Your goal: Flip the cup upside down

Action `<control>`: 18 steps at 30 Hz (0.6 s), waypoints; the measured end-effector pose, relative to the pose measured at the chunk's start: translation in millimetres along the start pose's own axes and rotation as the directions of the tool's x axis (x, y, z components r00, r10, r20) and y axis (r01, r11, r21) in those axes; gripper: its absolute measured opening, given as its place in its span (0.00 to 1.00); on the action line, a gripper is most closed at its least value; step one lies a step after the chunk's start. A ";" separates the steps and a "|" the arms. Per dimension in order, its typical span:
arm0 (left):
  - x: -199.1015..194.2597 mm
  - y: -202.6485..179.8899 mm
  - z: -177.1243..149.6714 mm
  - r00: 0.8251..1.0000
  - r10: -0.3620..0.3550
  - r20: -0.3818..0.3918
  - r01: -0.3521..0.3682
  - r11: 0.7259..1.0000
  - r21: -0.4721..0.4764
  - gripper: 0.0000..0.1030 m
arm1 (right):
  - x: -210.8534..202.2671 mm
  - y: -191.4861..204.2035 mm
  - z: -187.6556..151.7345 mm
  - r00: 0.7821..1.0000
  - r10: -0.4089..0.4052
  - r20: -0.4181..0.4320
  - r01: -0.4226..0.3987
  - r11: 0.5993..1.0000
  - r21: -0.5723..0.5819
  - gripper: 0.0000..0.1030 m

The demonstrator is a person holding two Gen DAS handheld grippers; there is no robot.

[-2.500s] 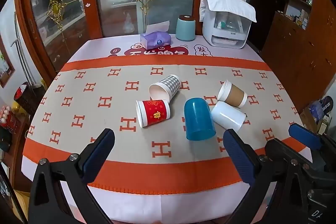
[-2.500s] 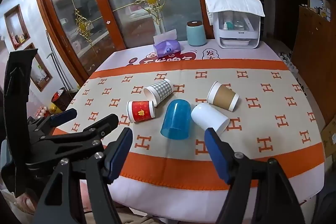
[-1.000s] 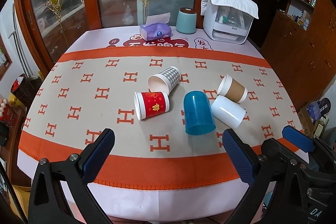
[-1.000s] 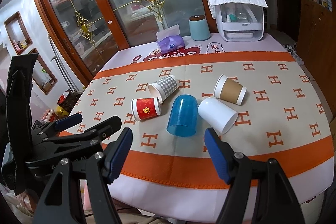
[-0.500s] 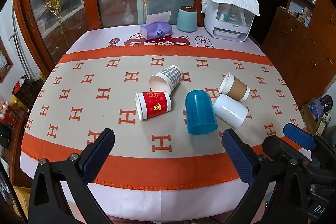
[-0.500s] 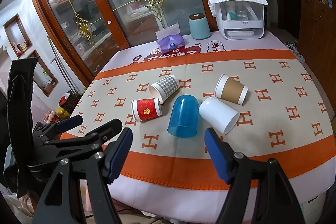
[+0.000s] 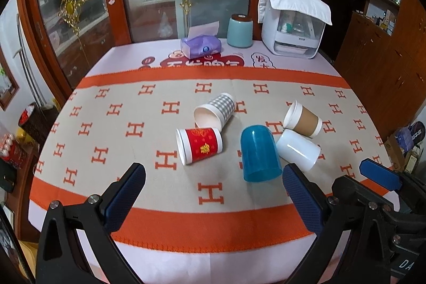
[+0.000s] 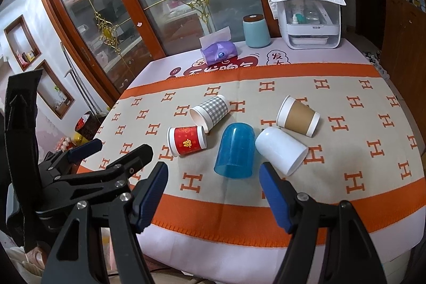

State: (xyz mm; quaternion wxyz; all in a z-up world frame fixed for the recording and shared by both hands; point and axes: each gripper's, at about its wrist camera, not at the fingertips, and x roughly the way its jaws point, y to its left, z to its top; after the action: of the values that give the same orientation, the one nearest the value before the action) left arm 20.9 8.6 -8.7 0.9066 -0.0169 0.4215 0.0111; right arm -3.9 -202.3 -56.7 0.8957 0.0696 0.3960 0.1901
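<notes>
Left wrist view puts your left gripper (image 7: 213, 185) spread wide, holding nothing; your right gripper (image 8: 213, 177) likewise. Ahead, the blue cup (image 7: 259, 156) lies between the red cup (image 7: 199, 145) and white cup (image 7: 298, 150), touching the latter.

Across the earlier views and this one the cups lie just as they did; only the viewpoints have drifted. In the left wrist view the blue cup (image 7: 259, 153) first slid a little higher in the picture, then came back down nearly to where it began. In the right wrist view the blue cup (image 8: 235, 151) now sits slightly higher and further right than at first.
</notes>
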 end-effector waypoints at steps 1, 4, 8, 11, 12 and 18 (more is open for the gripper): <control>0.7 -0.4 1.1 1.000 0.005 0.007 -0.005 1.000 0.010 0.99 | 0.8 -1.4 3.2 1.000 0.002 -0.006 -0.002 1.000 0.002 0.69; 5.0 -1.3 5.1 1.000 0.013 0.015 -0.014 0.999 0.037 0.99 | 6.0 -4.2 11.1 1.000 0.014 -0.026 -0.014 1.000 0.005 0.69; 14.8 4.7 10.4 0.999 0.031 0.021 -0.032 0.999 0.041 0.99 | 18.7 -7.9 21.6 0.998 0.021 -0.065 -0.020 1.000 0.008 0.69; 27.2 12.8 13.5 0.999 0.034 0.015 -0.034 0.999 0.025 0.99 | 29.8 -12.2 27.6 0.995 0.028 -0.096 -0.026 0.999 0.027 0.69; 33.0 15.7 14.0 0.999 0.033 0.009 -0.033 0.999 0.018 0.99 | 34.7 -14.3 29.9 0.993 0.035 -0.111 -0.031 0.999 0.038 0.69; 67.7 32.6 16.2 0.999 0.037 -0.035 -0.038 0.999 -0.009 0.99 | 69.1 -26.0 39.1 0.978 0.051 -0.202 -0.034 0.996 0.088 0.69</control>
State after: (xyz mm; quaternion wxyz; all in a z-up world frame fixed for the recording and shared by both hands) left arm 75.8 42.2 -50.8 0.8987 -0.0137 0.4373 0.0300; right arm 74.7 -197.8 -84.6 0.8423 0.0958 0.4918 0.1984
